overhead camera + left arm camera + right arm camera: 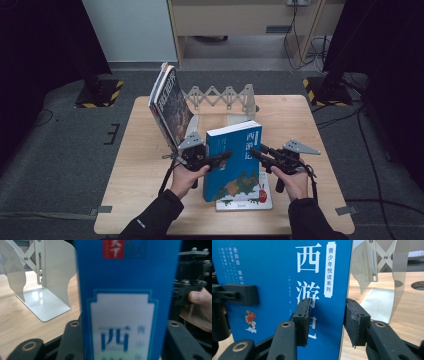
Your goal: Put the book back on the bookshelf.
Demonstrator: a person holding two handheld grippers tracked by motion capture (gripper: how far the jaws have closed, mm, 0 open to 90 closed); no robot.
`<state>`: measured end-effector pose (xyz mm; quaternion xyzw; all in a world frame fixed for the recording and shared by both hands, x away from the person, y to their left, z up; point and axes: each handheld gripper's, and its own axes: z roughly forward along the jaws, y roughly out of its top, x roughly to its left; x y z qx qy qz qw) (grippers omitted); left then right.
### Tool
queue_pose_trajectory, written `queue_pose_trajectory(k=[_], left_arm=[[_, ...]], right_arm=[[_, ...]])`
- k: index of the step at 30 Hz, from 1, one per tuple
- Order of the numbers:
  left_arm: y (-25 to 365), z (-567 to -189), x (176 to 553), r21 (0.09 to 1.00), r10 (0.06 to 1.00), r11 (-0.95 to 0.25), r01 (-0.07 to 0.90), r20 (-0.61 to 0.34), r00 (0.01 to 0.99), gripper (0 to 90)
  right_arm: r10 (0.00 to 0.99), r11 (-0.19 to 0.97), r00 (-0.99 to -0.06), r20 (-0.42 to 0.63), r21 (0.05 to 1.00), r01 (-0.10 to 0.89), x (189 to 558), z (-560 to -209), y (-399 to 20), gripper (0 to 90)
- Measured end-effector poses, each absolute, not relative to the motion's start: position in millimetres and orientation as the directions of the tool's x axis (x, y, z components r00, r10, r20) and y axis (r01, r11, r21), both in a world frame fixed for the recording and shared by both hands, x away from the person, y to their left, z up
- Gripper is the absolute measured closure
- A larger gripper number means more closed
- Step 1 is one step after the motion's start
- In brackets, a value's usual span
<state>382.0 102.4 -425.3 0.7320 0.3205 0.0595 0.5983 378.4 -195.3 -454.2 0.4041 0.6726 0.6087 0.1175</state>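
Both pairs of jaws clamp the upright blue book (234,160): the left gripper (212,161) across its spine, the right gripper (260,155) over its fore-edge, likely to keep it vertical for shelving. It stands at the tabletop's (145,165) front, partly over a flat picture book (250,200). Behind, the white bookend rack (225,97) waits; leaning books (167,102) crowd its left end.

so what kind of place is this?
Likely a lab recording bay, not a home: black curtains on both sides, stand bases with hazard tape, loose cables on grey carpet around one small wooden table.
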Motion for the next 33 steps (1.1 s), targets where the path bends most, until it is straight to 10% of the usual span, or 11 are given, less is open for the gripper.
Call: queue_pose_trajectory(k=[19,33], left_arm=[[105,-419,387,0.876,0.518,-0.048,0.48,-0.389,0.762,60.8],[124,-387,380,0.889,0.567,-0.052,0.454,-0.348,0.747,60.9]], right_arm=[[0.653,-0.072,-0.68,0.334,0.921,0.383,377,-451,-198,54.9],[0.849,0.074,-0.484,0.211,0.86,0.504,384,-483,-237,39.3]])
